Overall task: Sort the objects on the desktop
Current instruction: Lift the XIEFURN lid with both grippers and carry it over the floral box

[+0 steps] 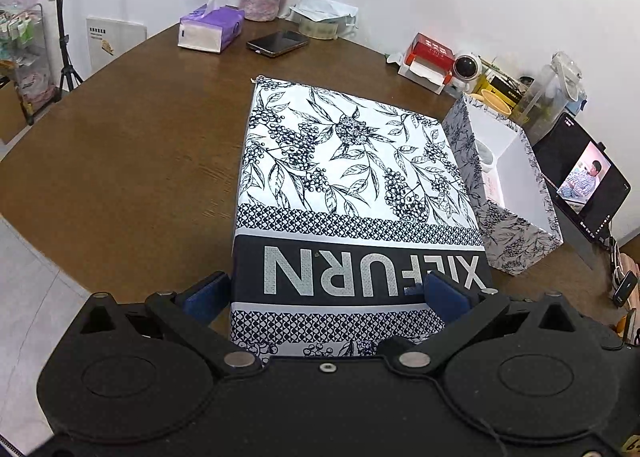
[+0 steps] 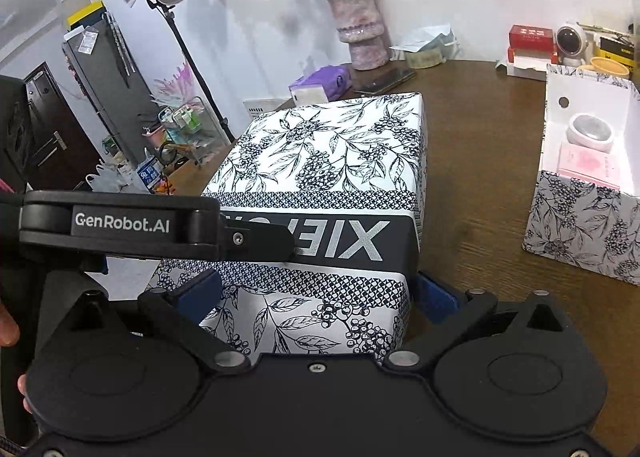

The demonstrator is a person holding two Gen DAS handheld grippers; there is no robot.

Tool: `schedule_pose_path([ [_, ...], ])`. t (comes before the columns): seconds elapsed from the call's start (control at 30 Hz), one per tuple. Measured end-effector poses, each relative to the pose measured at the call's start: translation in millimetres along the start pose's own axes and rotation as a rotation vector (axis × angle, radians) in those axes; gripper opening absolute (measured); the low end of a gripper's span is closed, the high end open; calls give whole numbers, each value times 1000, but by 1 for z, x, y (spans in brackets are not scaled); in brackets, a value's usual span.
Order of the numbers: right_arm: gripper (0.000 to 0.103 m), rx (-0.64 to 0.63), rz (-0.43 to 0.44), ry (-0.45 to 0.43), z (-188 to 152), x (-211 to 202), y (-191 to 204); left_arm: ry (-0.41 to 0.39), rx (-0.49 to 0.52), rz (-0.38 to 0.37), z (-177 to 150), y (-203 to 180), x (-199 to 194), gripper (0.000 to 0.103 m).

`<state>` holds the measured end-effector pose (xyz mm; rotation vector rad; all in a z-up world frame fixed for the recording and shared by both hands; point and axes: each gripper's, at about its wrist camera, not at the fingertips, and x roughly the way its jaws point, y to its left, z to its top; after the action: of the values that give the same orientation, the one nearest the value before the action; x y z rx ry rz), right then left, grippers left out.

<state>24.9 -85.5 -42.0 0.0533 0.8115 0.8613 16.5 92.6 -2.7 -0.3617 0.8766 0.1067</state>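
Both your claws straddle the near end of the lid [image 1: 352, 177], wide apart with the blue pads at its sides: left claw [image 1: 326, 291] at the dark logo band, right claw [image 2: 316, 291] just below it; contact with the pads is not clear. Lid sits on the brown surface [image 1: 132, 161], print up. Open box [image 1: 506, 181] stands just to its right, holding a white round case [image 2: 591, 131] and a pink card [image 2: 588, 165].
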Motion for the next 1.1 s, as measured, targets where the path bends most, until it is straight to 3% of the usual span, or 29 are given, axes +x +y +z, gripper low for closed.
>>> schedule_pose_path([
  [0.53,103,26,-87,-110,-6,-55,-15,-39,79,-80,-8,-53,-19,103],
  [1.1,103,104,-210,-219,-7,-101,-49,-40,176,-183,-10,-113,-13,103],
])
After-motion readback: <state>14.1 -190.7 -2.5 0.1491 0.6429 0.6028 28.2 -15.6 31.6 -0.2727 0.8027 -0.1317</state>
